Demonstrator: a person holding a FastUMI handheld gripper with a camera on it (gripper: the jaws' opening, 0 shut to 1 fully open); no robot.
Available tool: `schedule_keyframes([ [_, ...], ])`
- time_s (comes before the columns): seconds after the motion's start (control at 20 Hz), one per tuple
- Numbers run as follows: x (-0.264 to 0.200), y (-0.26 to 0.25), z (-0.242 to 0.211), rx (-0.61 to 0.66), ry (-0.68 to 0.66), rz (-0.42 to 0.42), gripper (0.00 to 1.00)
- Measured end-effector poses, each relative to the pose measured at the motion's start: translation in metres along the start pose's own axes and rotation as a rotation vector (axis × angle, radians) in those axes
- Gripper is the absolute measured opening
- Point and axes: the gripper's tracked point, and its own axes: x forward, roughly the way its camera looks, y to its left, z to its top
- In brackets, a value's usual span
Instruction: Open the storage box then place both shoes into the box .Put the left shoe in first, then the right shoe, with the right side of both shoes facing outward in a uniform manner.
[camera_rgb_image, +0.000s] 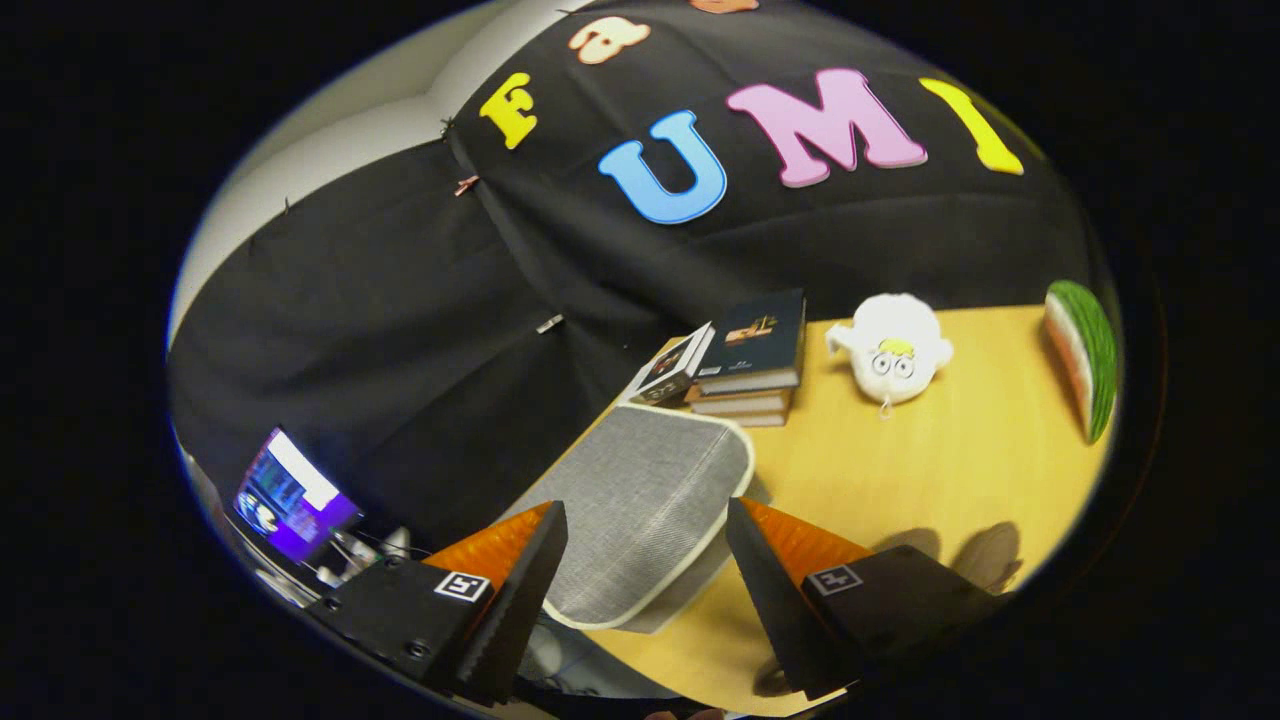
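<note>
A grey fabric storage box (640, 505) with white piping lies on the wooden table (950, 470), its lid closed, at the table's near corner. My gripper (645, 555) hovers over it, tilted. The fingers stand wide apart with the box's lid seen between them; nothing is held. Whether the fingers touch the lid I cannot tell.
A stack of books (750, 360) stands just beyond the box. A white plush toy (895, 350) sits further along the table, and a watermelon-slice toy (1085, 355) lies at the far end. A lit screen (290, 495) stands off the table, beside the left finger.
</note>
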Motion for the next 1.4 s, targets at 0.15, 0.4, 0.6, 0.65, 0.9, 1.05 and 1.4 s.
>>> schedule_keyframes([
  [0.15,0.017,-0.016,-0.021,0.195,0.063,0.044,0.98],
  [0.4,0.049,-0.044,-0.056,0.458,0.137,0.078,0.98],
  [0.6,0.063,-0.046,-0.079,0.624,0.193,0.138,0.98],
  [0.65,0.068,-0.043,-0.081,0.654,0.203,0.156,0.97],
  [0.9,0.078,-0.028,-0.086,0.770,0.229,0.256,0.82],
  [1.05,0.078,-0.025,-0.088,0.817,0.231,0.290,0.44],
  [1.4,0.058,-0.013,-0.067,0.700,0.232,0.242,0.05],
])
